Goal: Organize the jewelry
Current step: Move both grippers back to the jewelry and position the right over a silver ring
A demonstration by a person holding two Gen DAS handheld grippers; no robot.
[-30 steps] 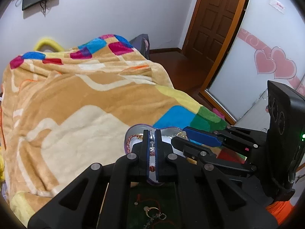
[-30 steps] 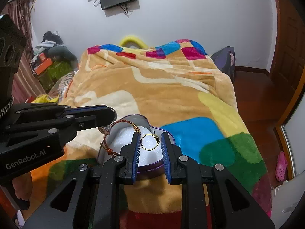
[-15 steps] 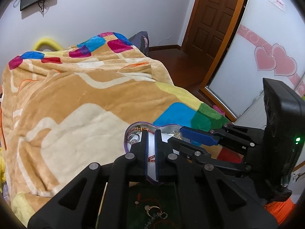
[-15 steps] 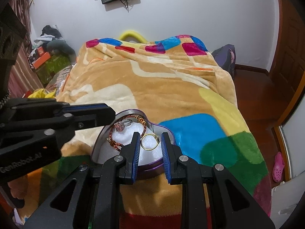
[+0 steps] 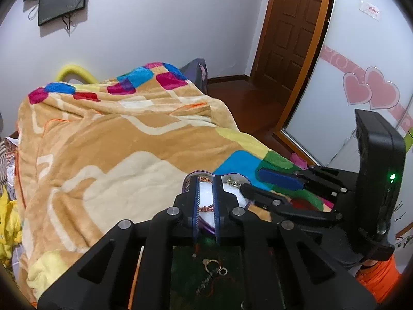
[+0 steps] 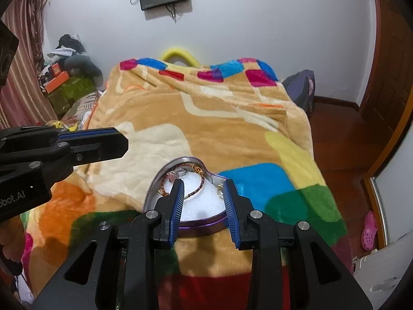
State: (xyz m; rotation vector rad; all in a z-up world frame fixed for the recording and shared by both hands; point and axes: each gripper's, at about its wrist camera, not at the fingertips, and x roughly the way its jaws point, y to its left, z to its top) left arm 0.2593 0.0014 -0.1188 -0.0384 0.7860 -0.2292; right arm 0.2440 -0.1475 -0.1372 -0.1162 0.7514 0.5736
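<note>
A purple heart-shaped tin (image 6: pixel 155 193) with a white foam lining sits on the blanket; it also shows in the left wrist view (image 5: pixel 238 175). Inside lie a red-brown beaded bracelet (image 6: pixel 197 188), a silver ring (image 6: pixel 182 172) and a gold ring (image 6: pixel 220 190) by the right rim. My right gripper (image 6: pixel 204 190) is open and empty over the tin's near edge. My left gripper (image 5: pixel 205 180) is open a little and empty above the tin; it shows in the right wrist view (image 6: pixel 124 143) at the left. More jewelry (image 5: pixel 214 268) lies on a dark green mat below the left gripper.
The tin rests on a bed with a tan patchwork blanket (image 6: pixel 206 118). A wooden door (image 5: pixel 289 25) and a sliding panel with pink hearts (image 5: pixel 369 90) stand to the right. Clutter (image 6: pixel 67 77) is piled at the left wall.
My right gripper opened and let the gold ring go into the tin. My left gripper opened slightly, dropped the bracelet into the tin and drew back to the left.
</note>
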